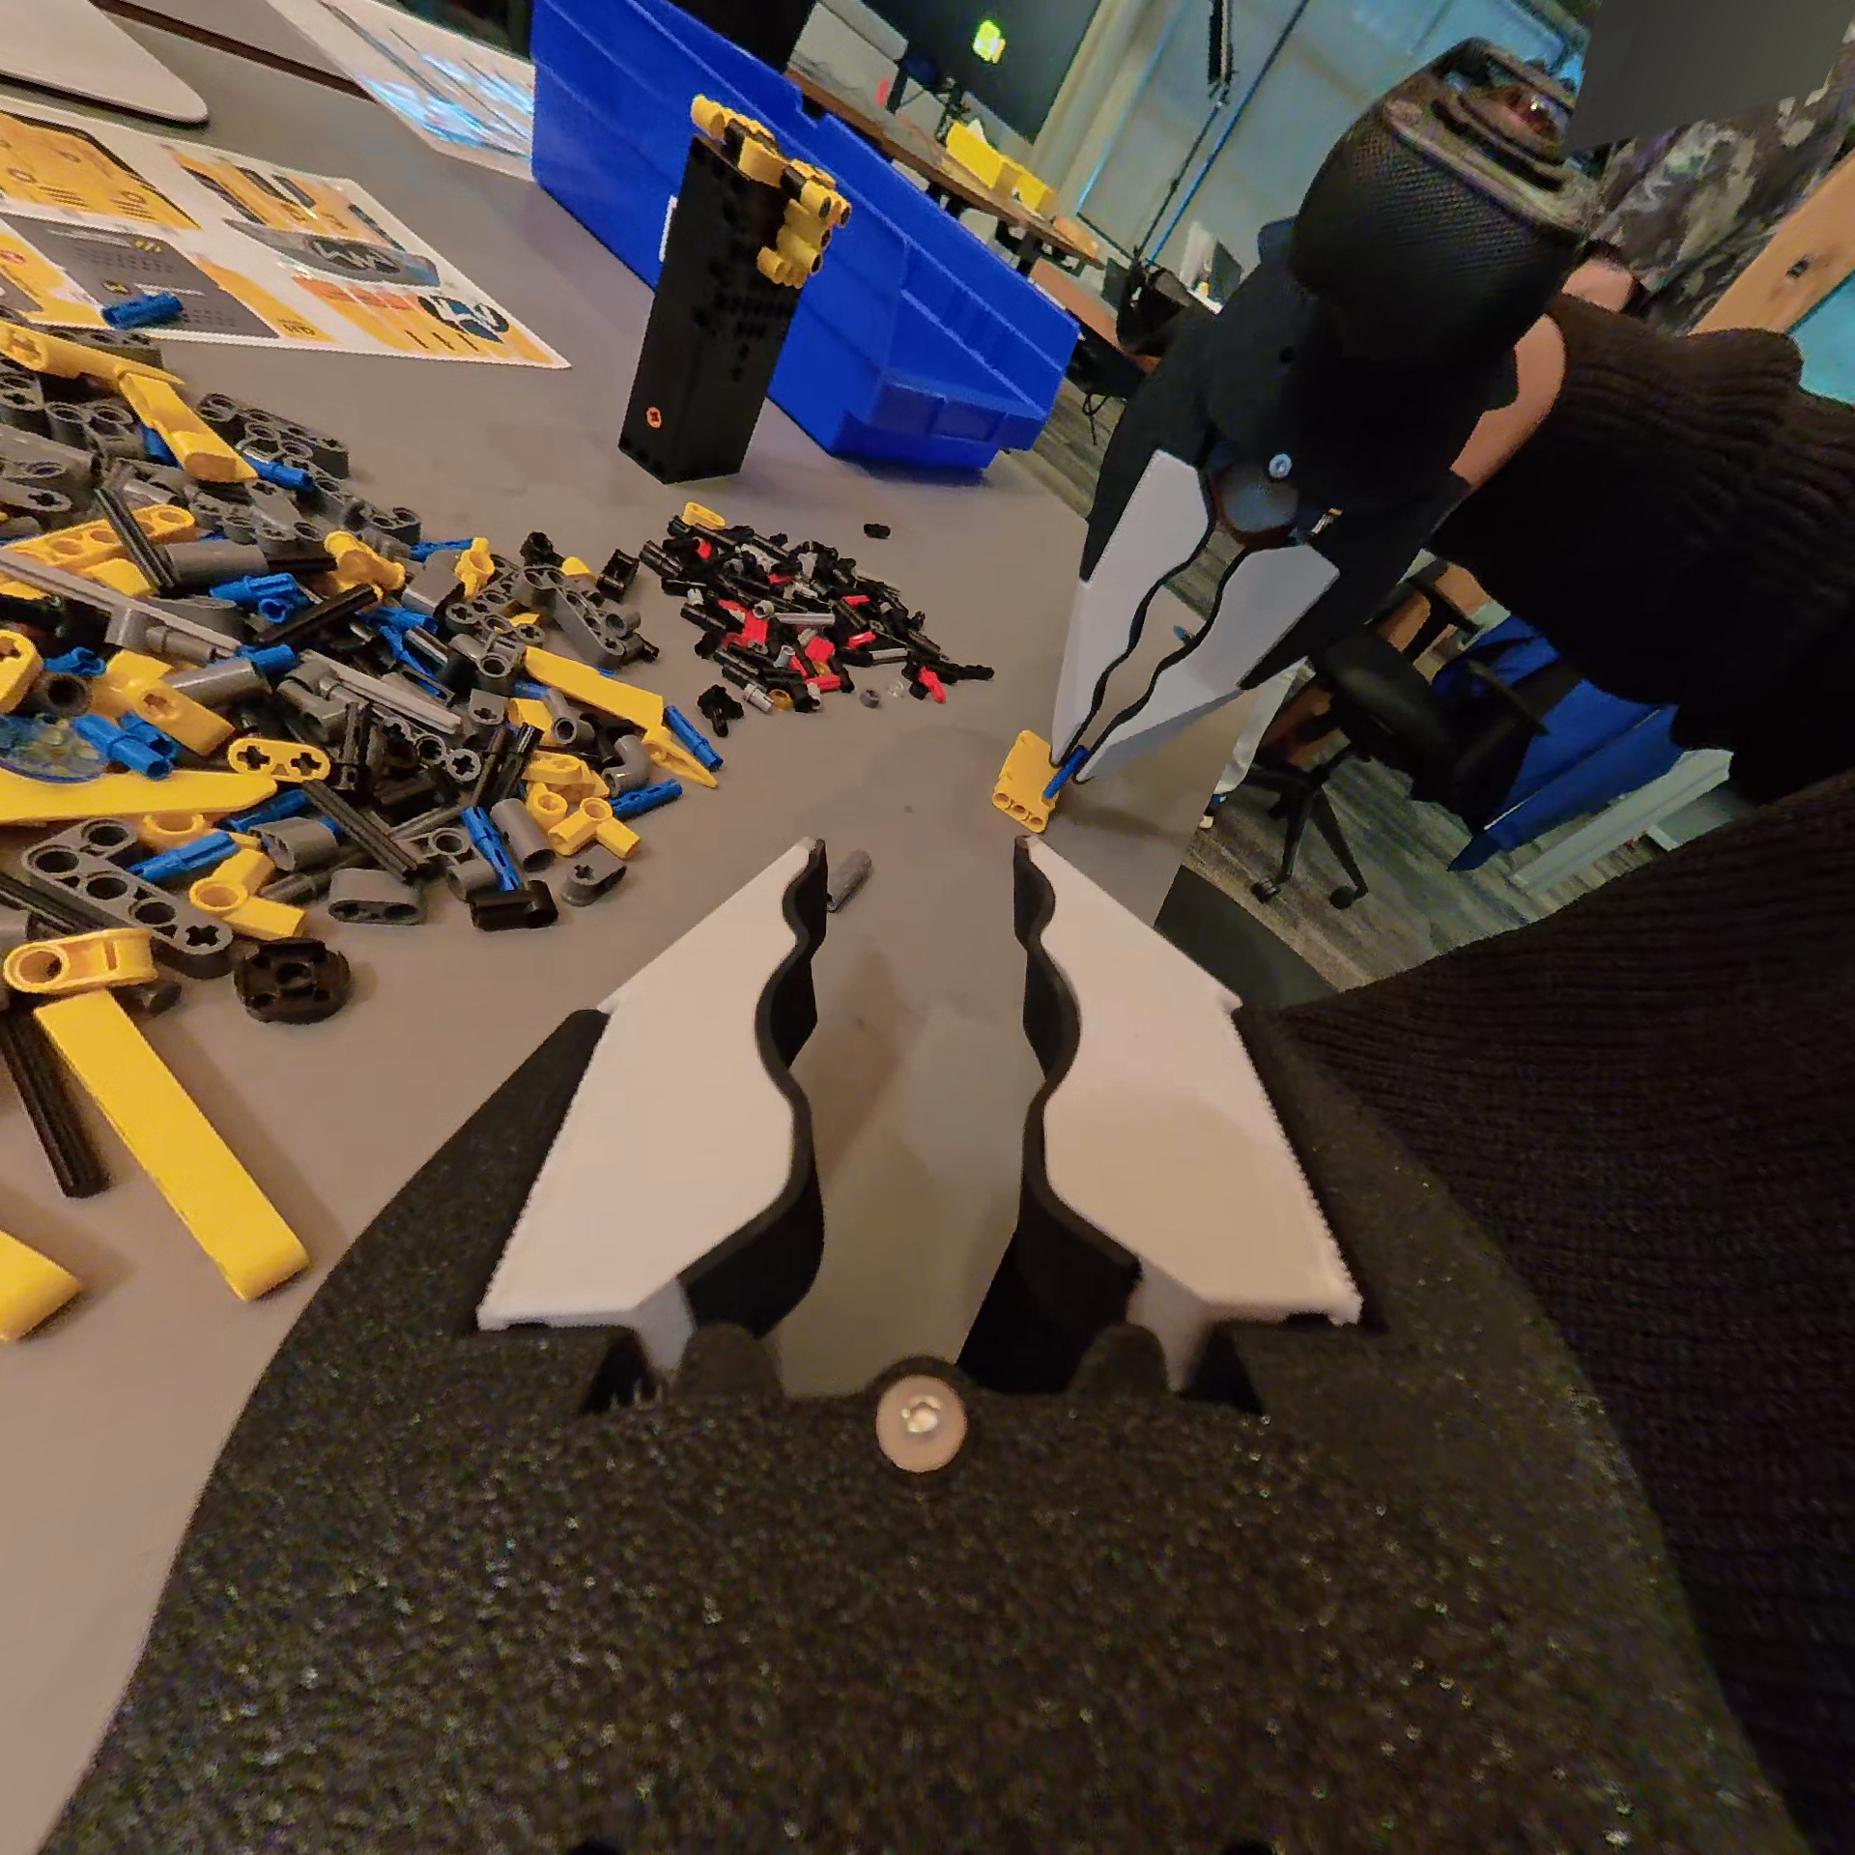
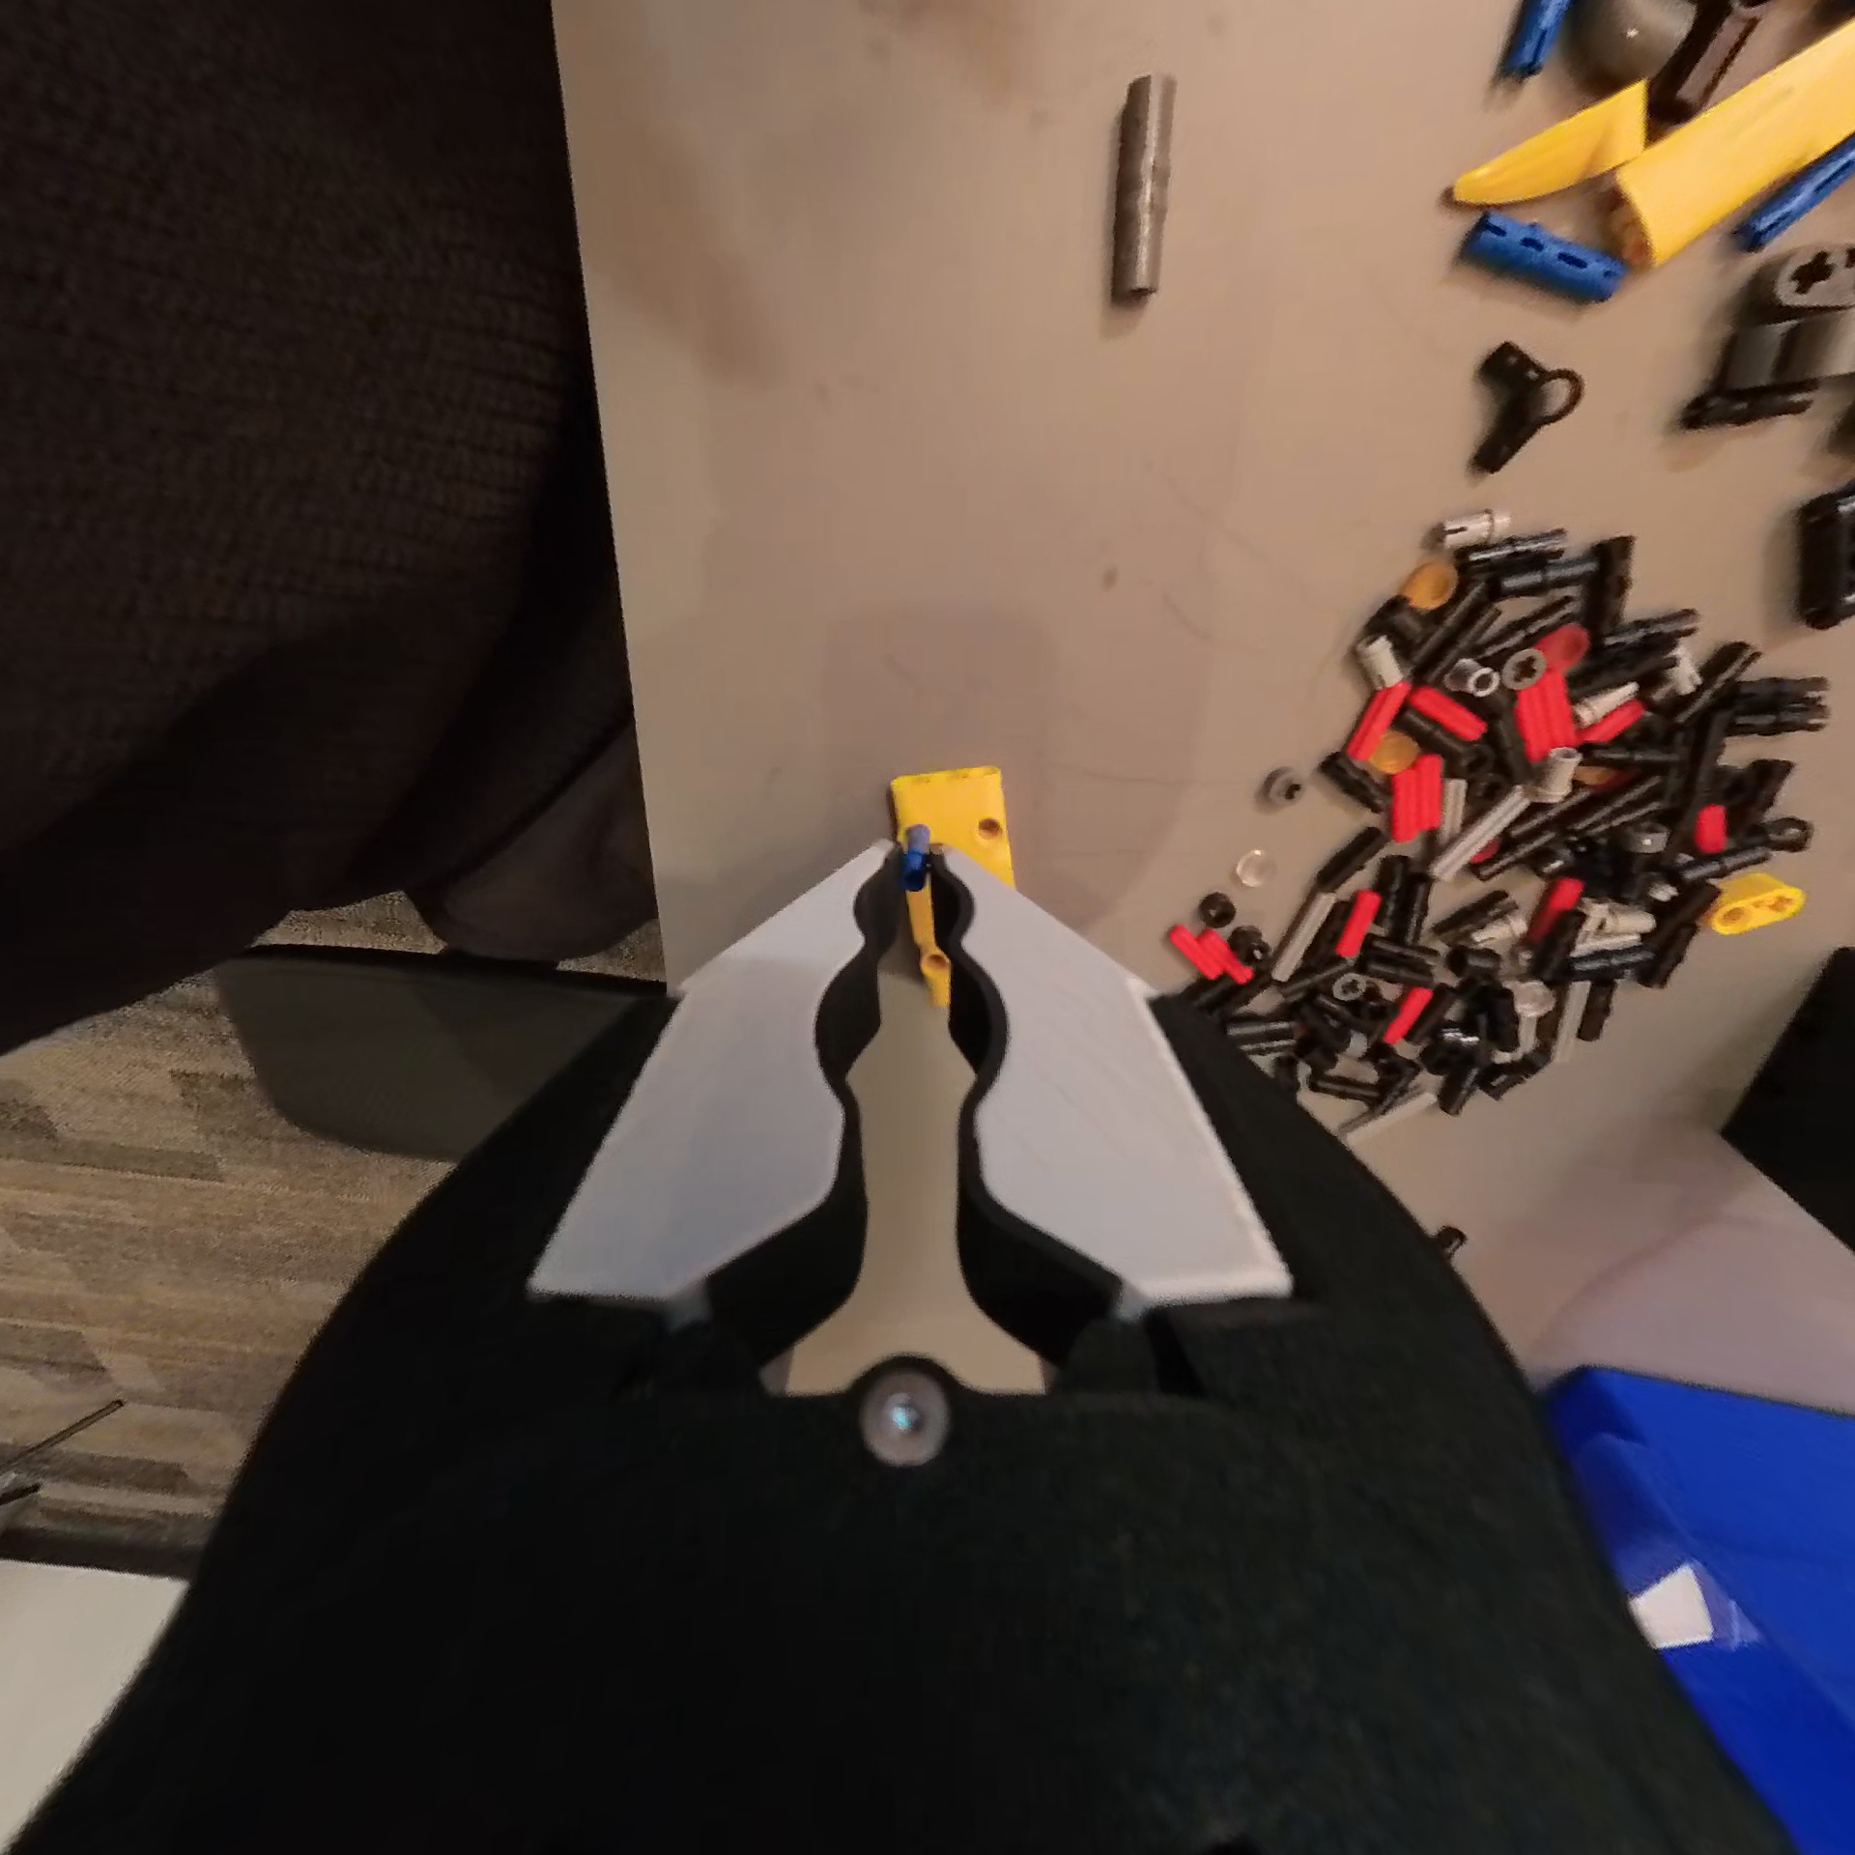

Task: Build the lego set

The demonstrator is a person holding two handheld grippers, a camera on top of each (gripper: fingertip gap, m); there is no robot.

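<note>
The right gripper (image 2: 915, 853) is clenched on a small blue pin (image 2: 913, 855), pinched at the very fingertips. The pin's long axis seems to run toward 12 o'clock in the right wrist view, though it is tiny and partly hidden. Its far end meets a yellow beam (image 2: 964, 813) near the desk (image 2: 903, 502) edge; the beam's long axis also runs roughly 12 to 6 o'clock. A pile of black and red pins (image 2: 1526, 853) lies at 3 o'clock of the beam. The left gripper (image 1: 918, 863) is released, grasping nothing, with a grey axle (image 1: 846, 879) just beside its left fingertip.
</note>
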